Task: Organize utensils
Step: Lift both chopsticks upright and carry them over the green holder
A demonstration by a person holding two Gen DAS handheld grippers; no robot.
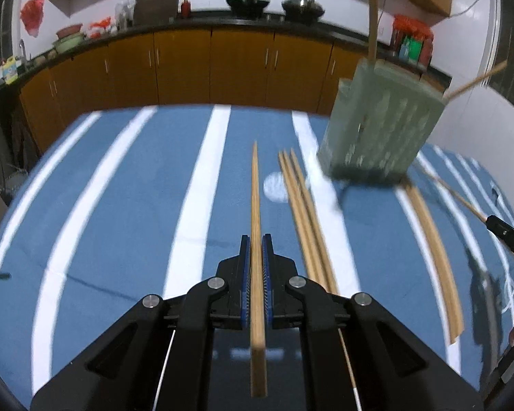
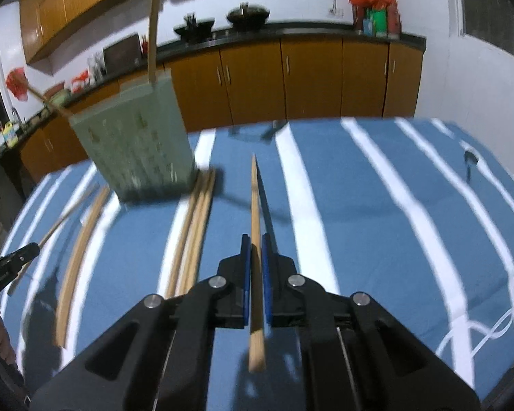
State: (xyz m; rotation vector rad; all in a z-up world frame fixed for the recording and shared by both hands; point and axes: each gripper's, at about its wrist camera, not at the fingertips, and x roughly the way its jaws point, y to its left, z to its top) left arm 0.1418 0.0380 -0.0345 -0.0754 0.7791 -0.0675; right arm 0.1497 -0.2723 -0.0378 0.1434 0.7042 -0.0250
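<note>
My left gripper (image 1: 256, 239) is shut on a wooden chopstick (image 1: 256, 205) that points forward above the blue striped tablecloth (image 1: 137, 205). My right gripper (image 2: 256, 239) is shut on another wooden chopstick (image 2: 255, 198), also pointing forward. A grey-green slotted utensil holder (image 1: 380, 123) stands ahead on the right in the left wrist view; it also shows in the right wrist view (image 2: 137, 150), with two chopsticks sticking out of its top. Several loose chopsticks (image 1: 305, 212) lie on the cloth beside the holder, and a further pair (image 1: 435, 257) lies further right.
The other gripper's tip shows at the right edge (image 1: 510, 239) and at the left edge (image 2: 7, 267). A metal spoon (image 2: 471, 161) lies far right on the cloth. Orange kitchen cabinets (image 1: 222, 68) and a dark counter with pots run behind the table.
</note>
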